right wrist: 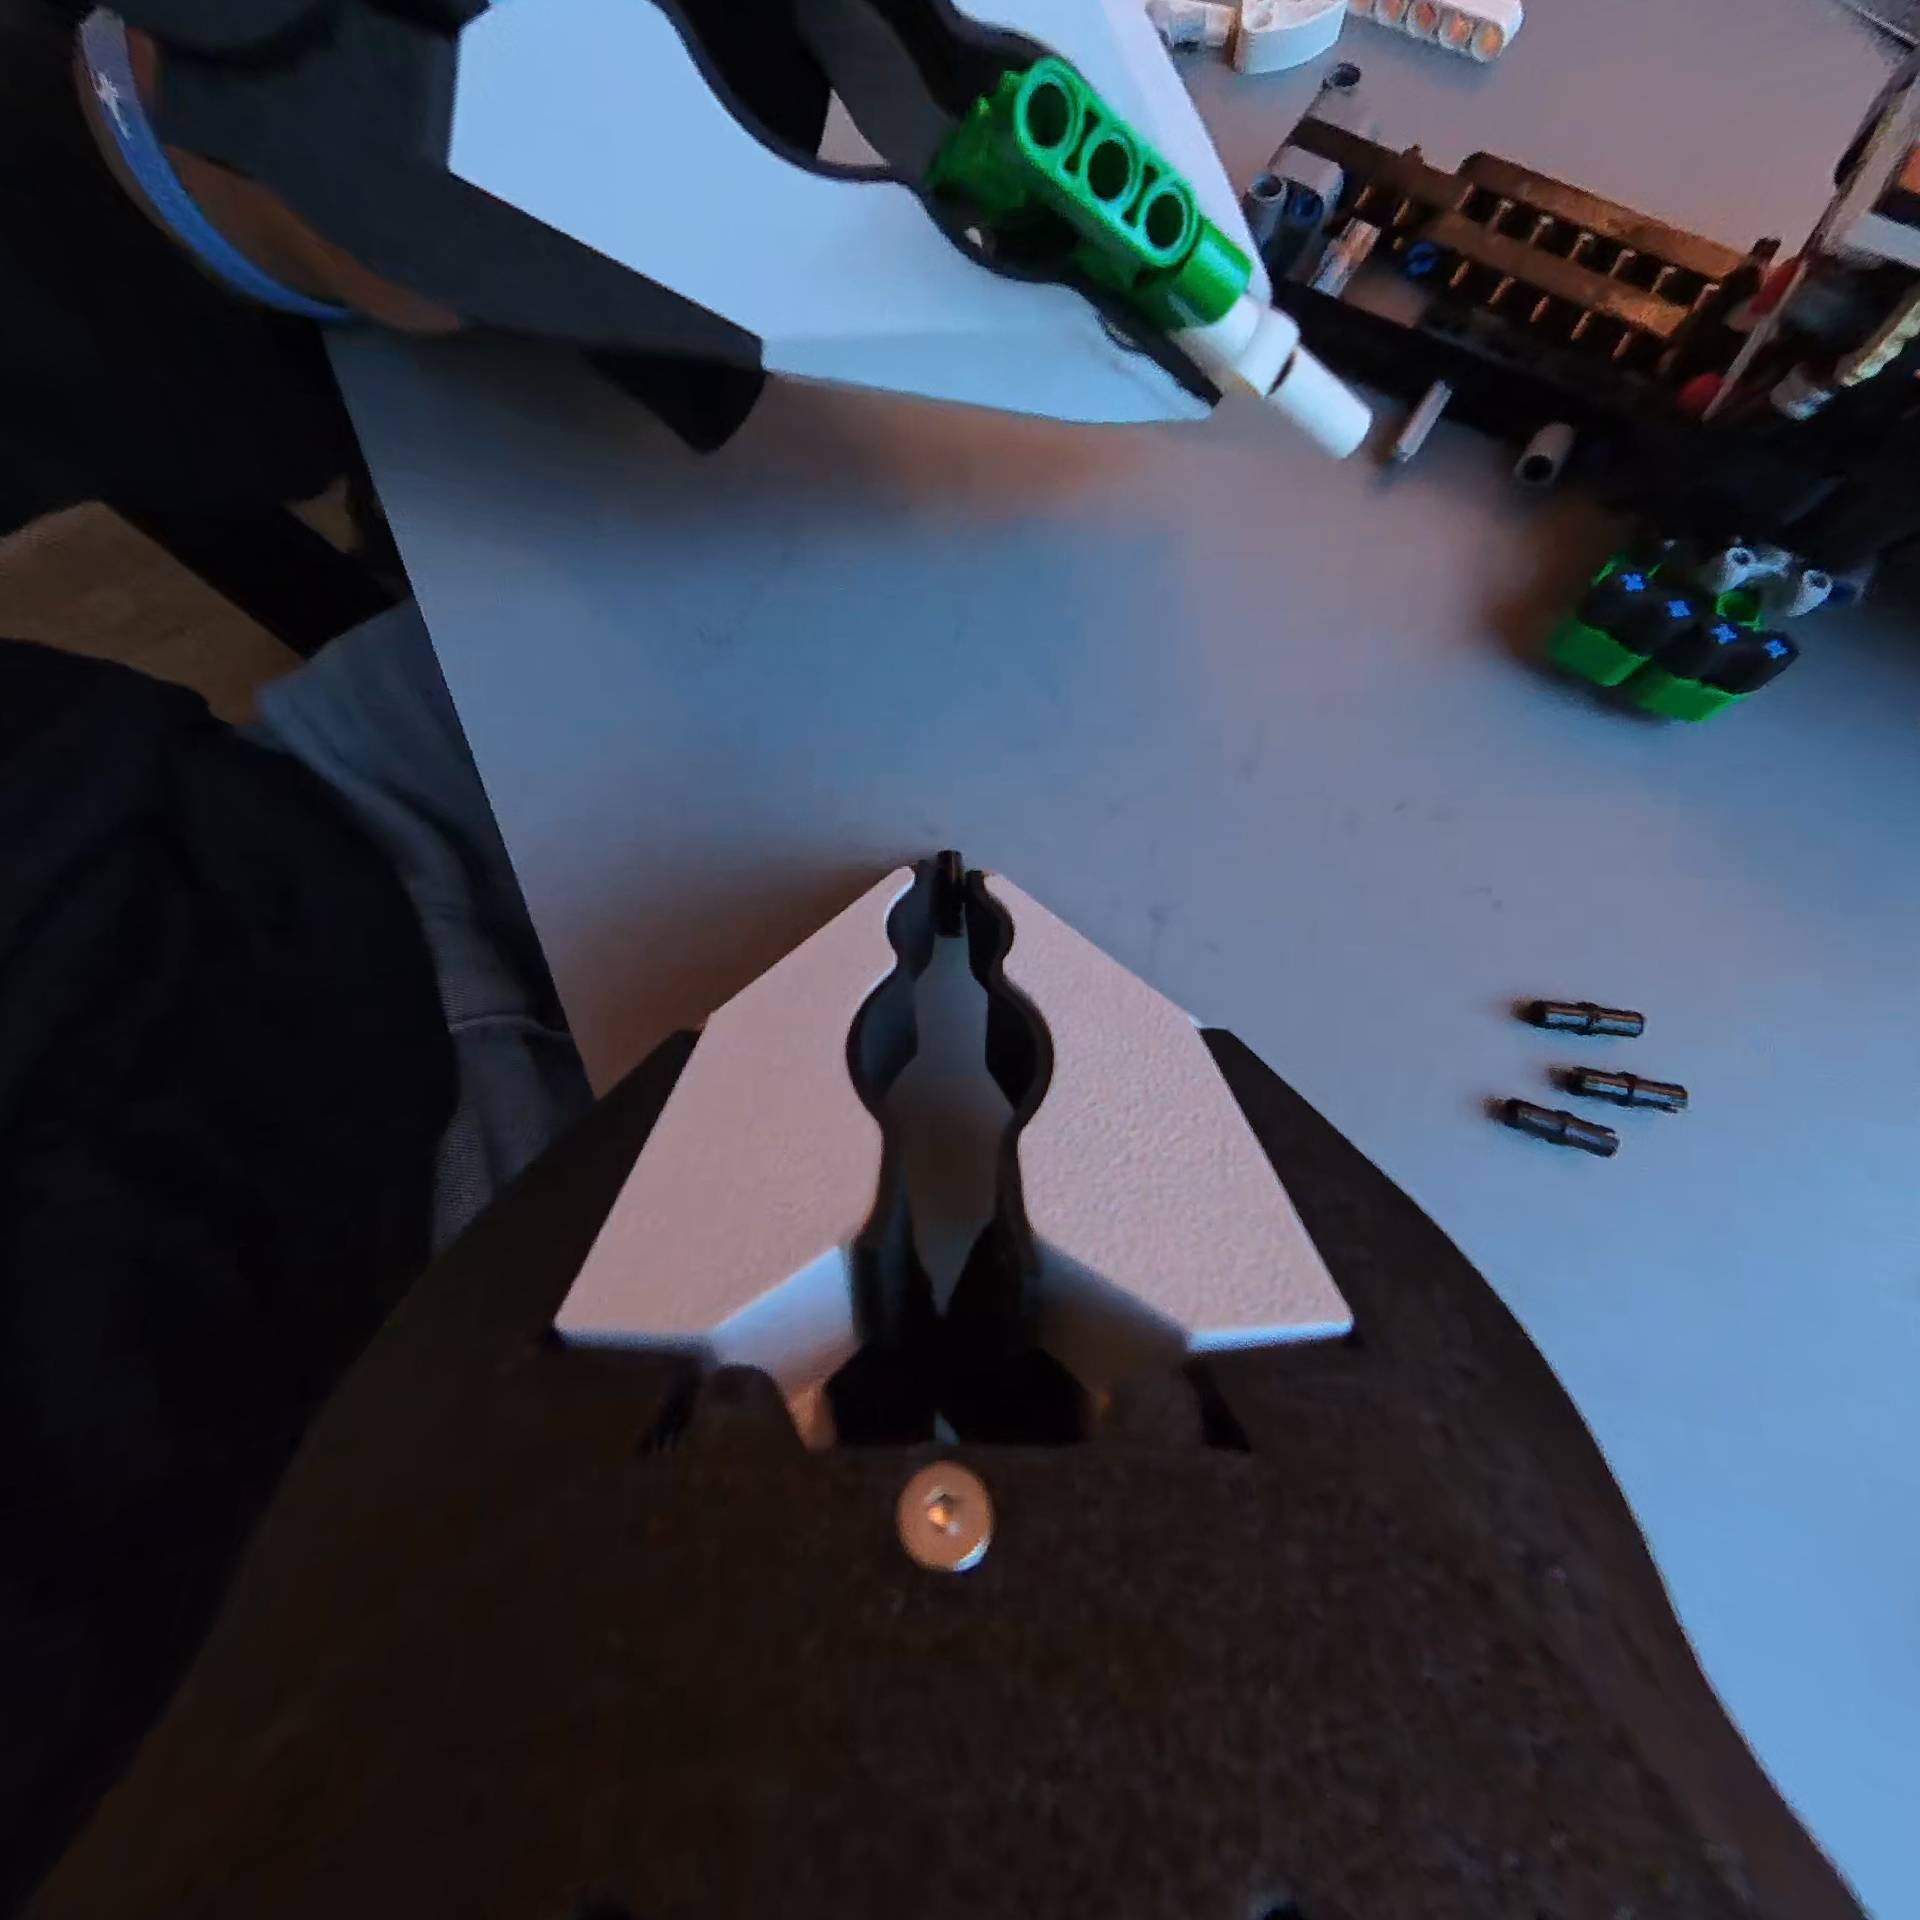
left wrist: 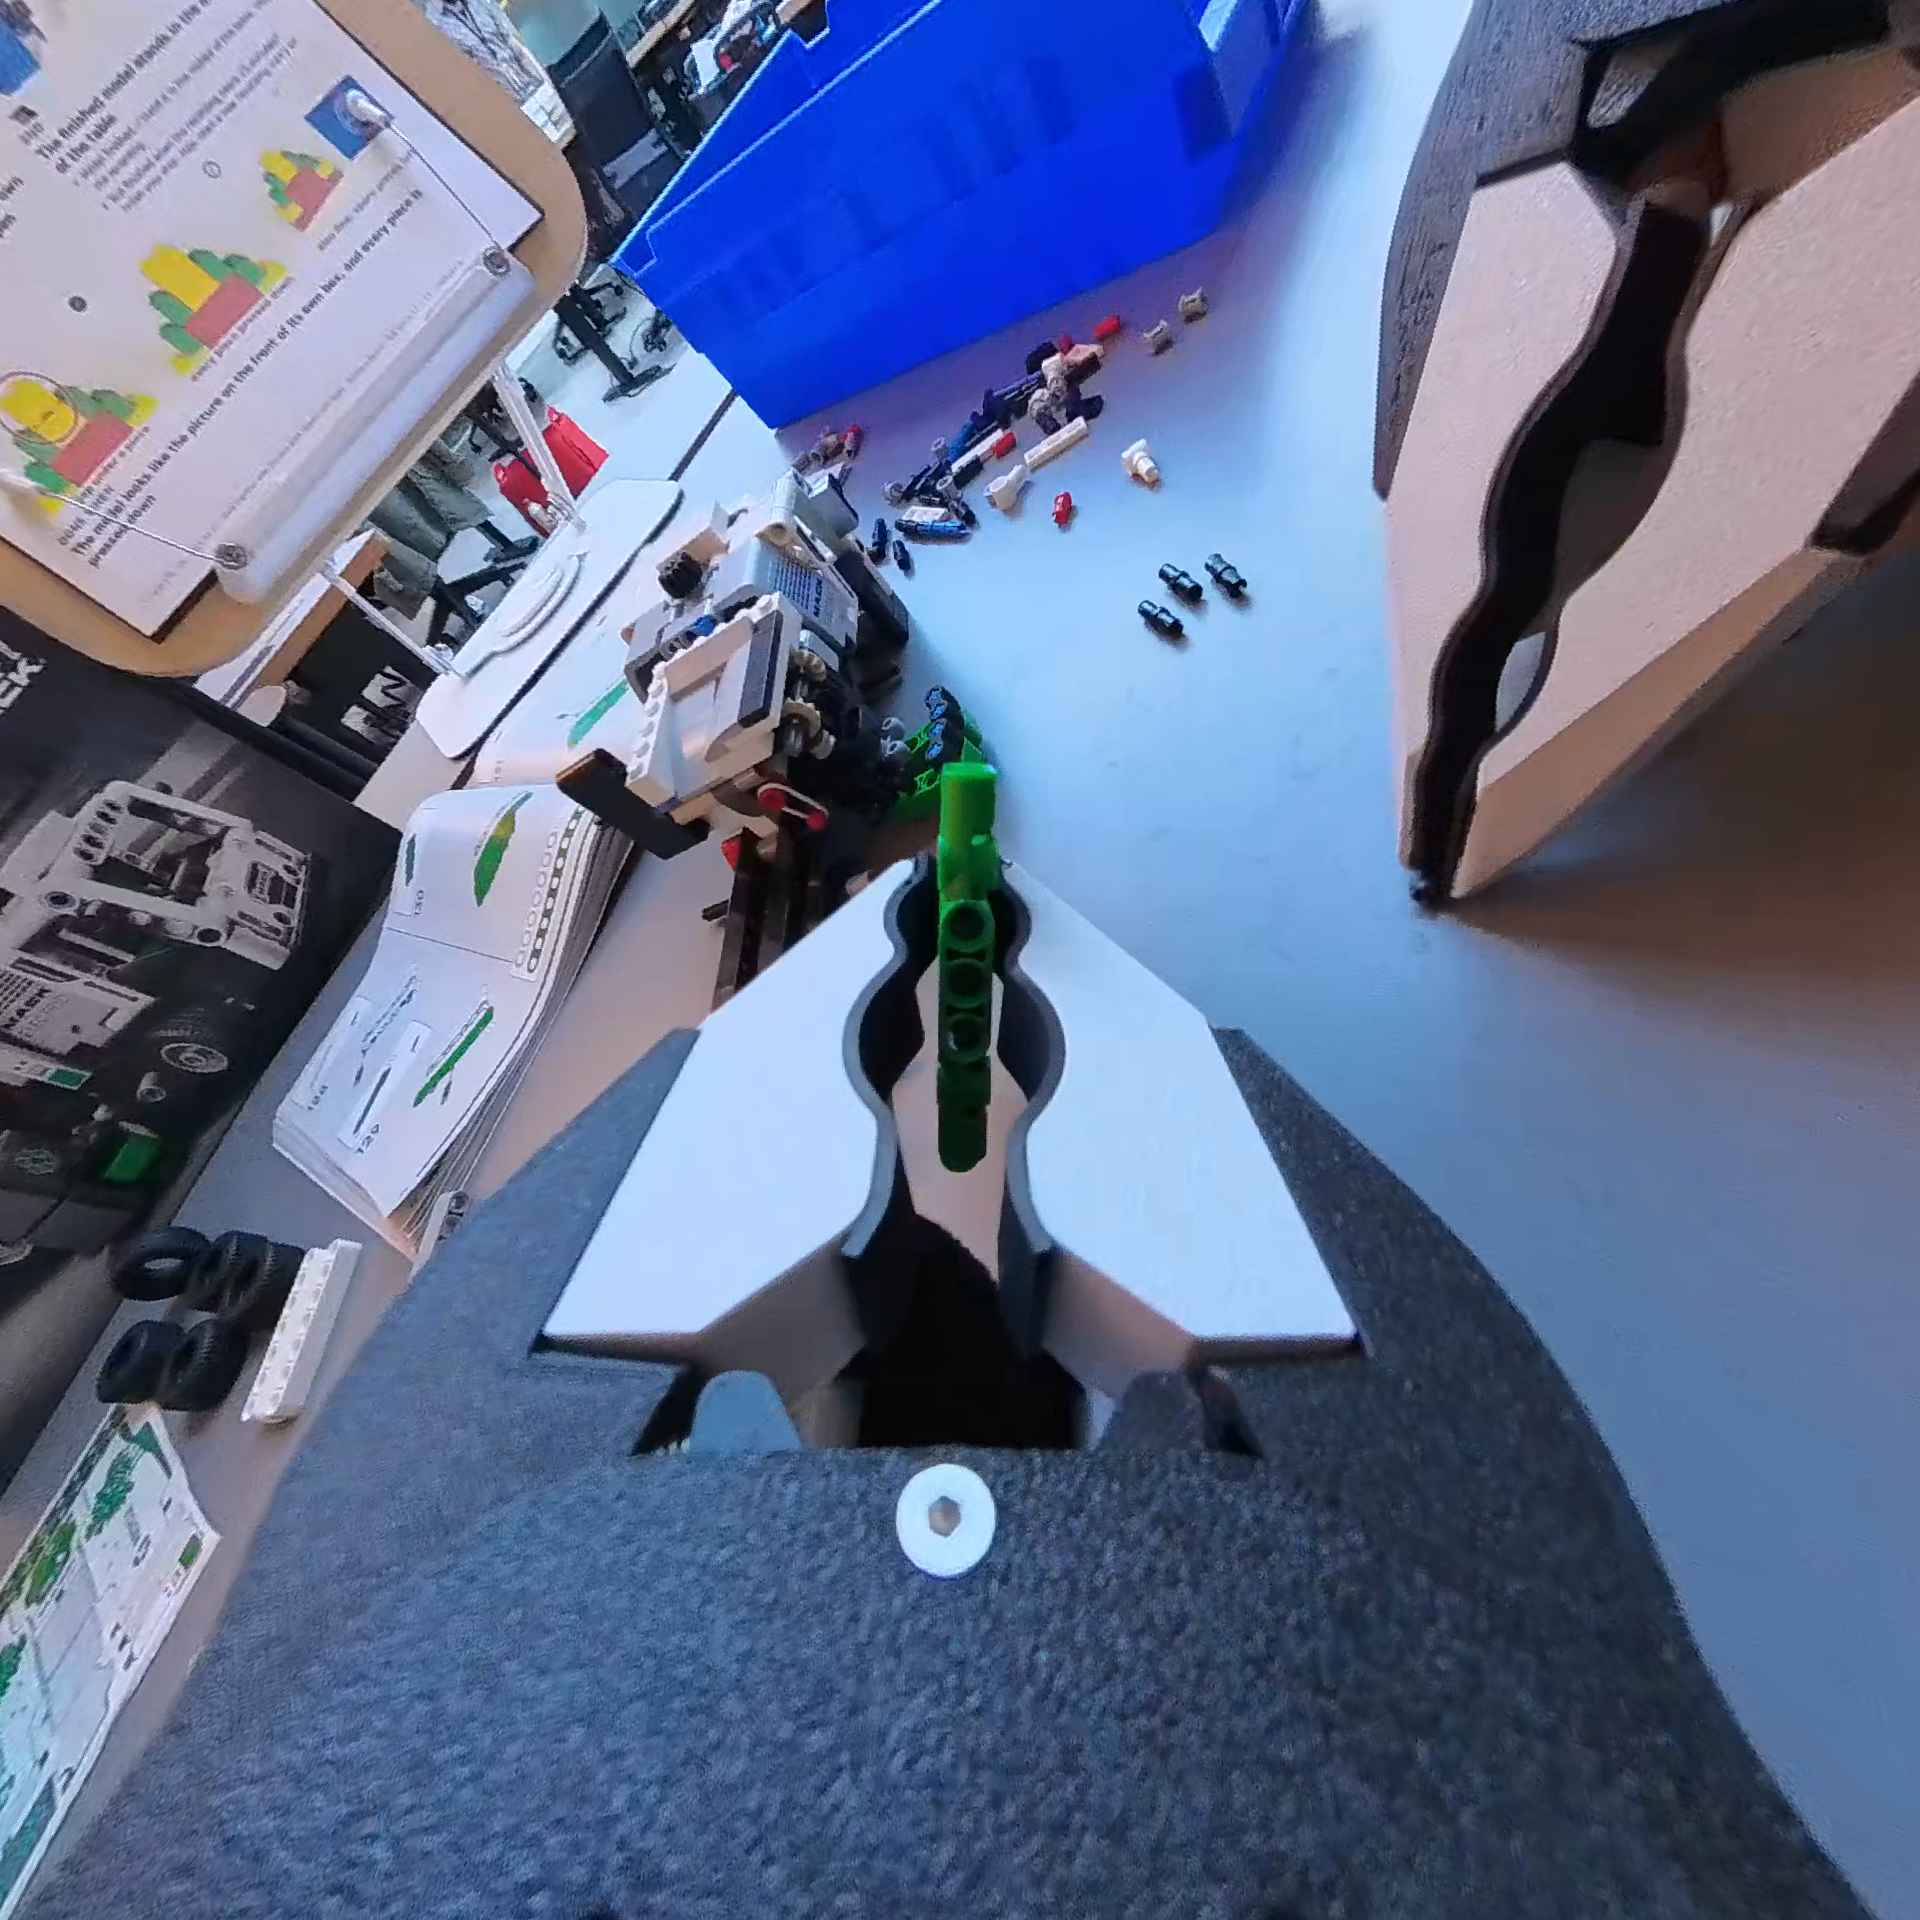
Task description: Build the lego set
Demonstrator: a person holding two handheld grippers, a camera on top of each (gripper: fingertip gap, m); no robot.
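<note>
My left gripper is clamped on a green beam with a row of holes, held lengthwise between the jaws so its far end sticks out past the tips; in the right wrist view a white peg juts from that end. My right gripper is pinched on a small black pin, only its tip showing at the jaw tips. Both hang over bare table, well inside its near edge, the two tools apart.

I judge the step to be seating this pin in one of the beam's holes. To do it well I'd turn the beam so its holes face the right gripper, line the pin up square with a hole that is clear of the jaws, and push straight along its axis while the left grip stays firm. The pin is held by very little, so any sideways push could flick it out.

Three spare pins lie together further right, and the half-built truck stands towards the far left.
</note>
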